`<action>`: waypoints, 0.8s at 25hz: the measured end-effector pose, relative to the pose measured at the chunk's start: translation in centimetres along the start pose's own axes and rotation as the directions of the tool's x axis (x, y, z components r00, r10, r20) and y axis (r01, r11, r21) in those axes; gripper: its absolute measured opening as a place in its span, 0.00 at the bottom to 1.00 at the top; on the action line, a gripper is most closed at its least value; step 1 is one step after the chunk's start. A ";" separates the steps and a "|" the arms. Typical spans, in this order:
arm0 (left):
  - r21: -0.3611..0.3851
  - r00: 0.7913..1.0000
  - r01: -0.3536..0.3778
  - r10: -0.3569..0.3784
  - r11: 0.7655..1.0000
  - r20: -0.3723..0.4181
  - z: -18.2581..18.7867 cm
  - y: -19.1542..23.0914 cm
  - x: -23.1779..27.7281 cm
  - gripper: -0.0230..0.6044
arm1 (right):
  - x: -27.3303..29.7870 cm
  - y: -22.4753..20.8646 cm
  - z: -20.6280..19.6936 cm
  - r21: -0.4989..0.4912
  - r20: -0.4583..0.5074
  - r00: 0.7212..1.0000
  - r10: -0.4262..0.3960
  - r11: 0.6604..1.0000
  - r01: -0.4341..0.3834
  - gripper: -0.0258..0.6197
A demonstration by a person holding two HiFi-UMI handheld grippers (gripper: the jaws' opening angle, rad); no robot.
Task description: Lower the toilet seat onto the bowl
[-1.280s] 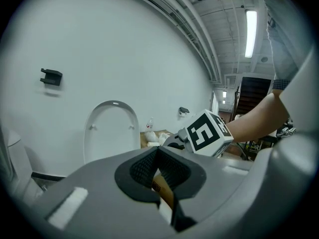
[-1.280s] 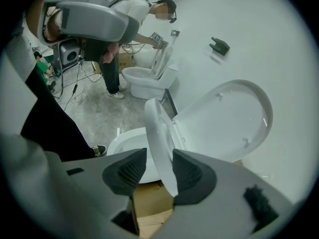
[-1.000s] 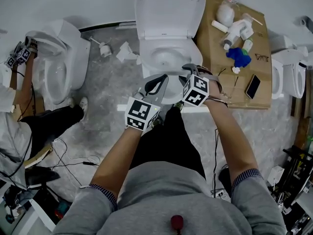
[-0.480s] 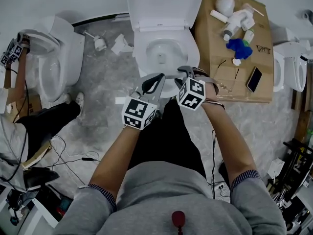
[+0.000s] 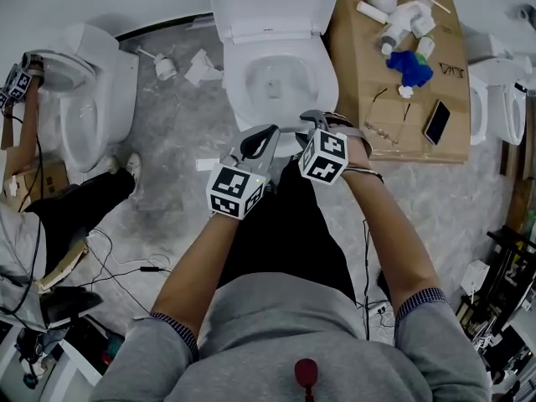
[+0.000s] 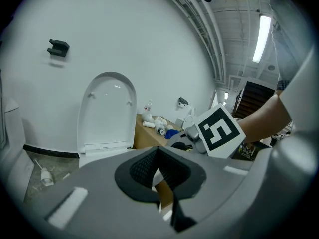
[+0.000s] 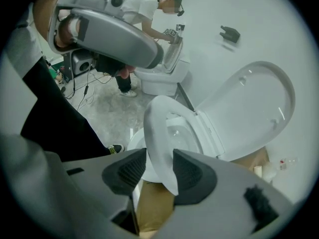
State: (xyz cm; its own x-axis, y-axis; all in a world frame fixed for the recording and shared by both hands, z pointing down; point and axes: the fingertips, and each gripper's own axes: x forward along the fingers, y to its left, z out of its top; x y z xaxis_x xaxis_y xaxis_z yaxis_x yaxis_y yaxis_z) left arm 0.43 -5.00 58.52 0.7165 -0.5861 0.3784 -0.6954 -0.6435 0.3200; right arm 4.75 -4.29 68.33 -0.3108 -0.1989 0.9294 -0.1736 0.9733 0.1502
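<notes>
The white toilet stands ahead of me with its lid (image 5: pixel 272 2) upright against the wall. Its seat ring (image 5: pixel 328 82) is over the bowl (image 5: pixel 276 82). In the right gripper view the seat (image 7: pixel 157 133) stands tilted up off the bowl (image 7: pixel 180 133), its front rim between my jaws. My right gripper (image 5: pixel 308 122) is shut on that front rim. My left gripper (image 5: pixel 270 132) hovers just left of it at the bowl's front, shut with nothing in it. The left gripper view shows the lid (image 6: pixel 107 113) and the right gripper's marker cube (image 6: pixel 219 131).
A cardboard box (image 5: pixel 368 82) right of the toilet carries white plumbing parts (image 5: pixel 402 19), a blue object (image 5: pixel 410 67), glasses and a phone (image 5: pixel 436 122). Another person (image 5: pixel 33 199) works at a second toilet (image 5: pixel 84 107) on the left. A third toilet (image 5: pixel 494 99) stands at the right edge. Cables lie on the floor.
The view has shifted, so the toilet sits higher and more to the left in frame. Both grippers stay at the bowl's front. The right gripper keeps its hold on the seat.
</notes>
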 end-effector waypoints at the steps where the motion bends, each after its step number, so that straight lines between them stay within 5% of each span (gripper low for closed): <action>1: -0.002 1.000 0.000 0.000 1.000 -0.002 -0.3 0.0 -0.1 0.05 | 0.2 0.2 -0.1 0.003 -0.003 1.000 0.002 1.000 -0.002 0.31; 20: -0.059 0.999 -0.030 0.027 0.998 -0.040 -7.0 1.4 -1.4 0.05 | 4.5 4.9 -2.4 0.063 -0.036 0.998 0.055 0.997 -0.053 0.32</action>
State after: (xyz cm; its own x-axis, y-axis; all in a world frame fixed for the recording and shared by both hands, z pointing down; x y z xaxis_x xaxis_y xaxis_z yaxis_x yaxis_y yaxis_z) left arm -1.91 -1.67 64.54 0.6945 -0.5834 0.4210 -0.7183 -0.5959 0.3590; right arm 4.76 -0.16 74.02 -0.2858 -0.1406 0.9479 -0.2156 0.9733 0.0794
